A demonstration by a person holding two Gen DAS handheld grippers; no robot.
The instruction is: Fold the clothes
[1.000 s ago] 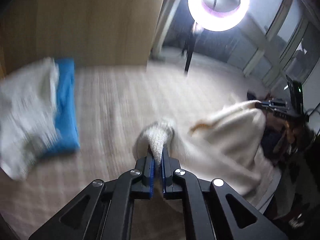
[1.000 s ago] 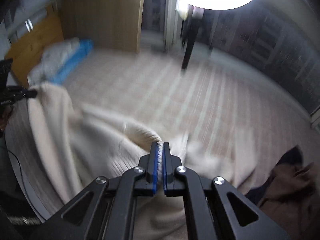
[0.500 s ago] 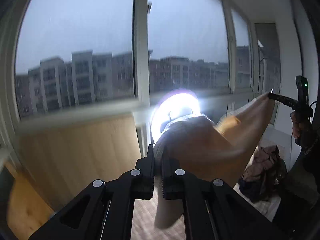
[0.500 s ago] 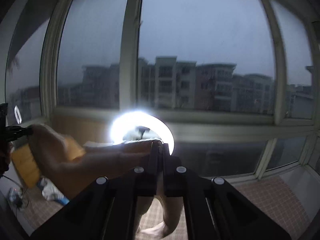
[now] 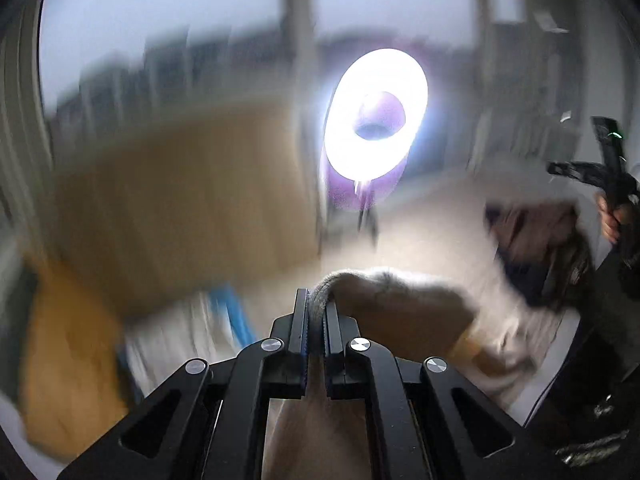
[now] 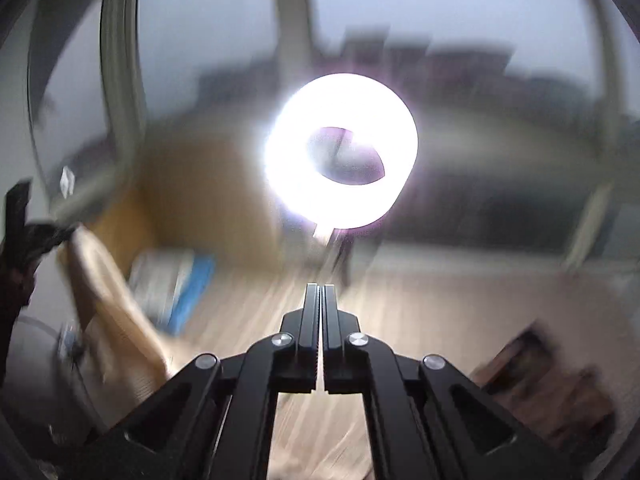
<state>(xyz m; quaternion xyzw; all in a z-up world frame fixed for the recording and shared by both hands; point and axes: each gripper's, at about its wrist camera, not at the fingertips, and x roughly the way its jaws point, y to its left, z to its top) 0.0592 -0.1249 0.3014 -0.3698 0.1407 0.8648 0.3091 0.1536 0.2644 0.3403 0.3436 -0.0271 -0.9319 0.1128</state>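
Observation:
A cream knit garment [image 5: 400, 300] is pinched at a thick edge by my left gripper [image 5: 316, 304], which is shut on it, and it trails away to the right and down. In the right wrist view the same garment [image 6: 112, 312] hangs from the left gripper [image 6: 40, 232] at the far left. My right gripper [image 6: 320, 292] is shut, and no cloth shows between its fingertips. A hand holds the right gripper [image 5: 576, 170] up at the right edge of the left wrist view. Both views are blurred by motion.
A lit ring light [image 6: 340, 156] on a stand rises beyond the beige striped surface [image 6: 440, 312]. A folded white and blue stack [image 6: 172, 284] lies at the back left by a wooden panel [image 5: 180, 200]. Dark brown clothes [image 6: 552, 380] are heaped at the right.
Both views have swung from the window back down to the striped surface. The cloth that stretched from the right gripper's jaws half a second ago no longer shows there. The left still grips it.

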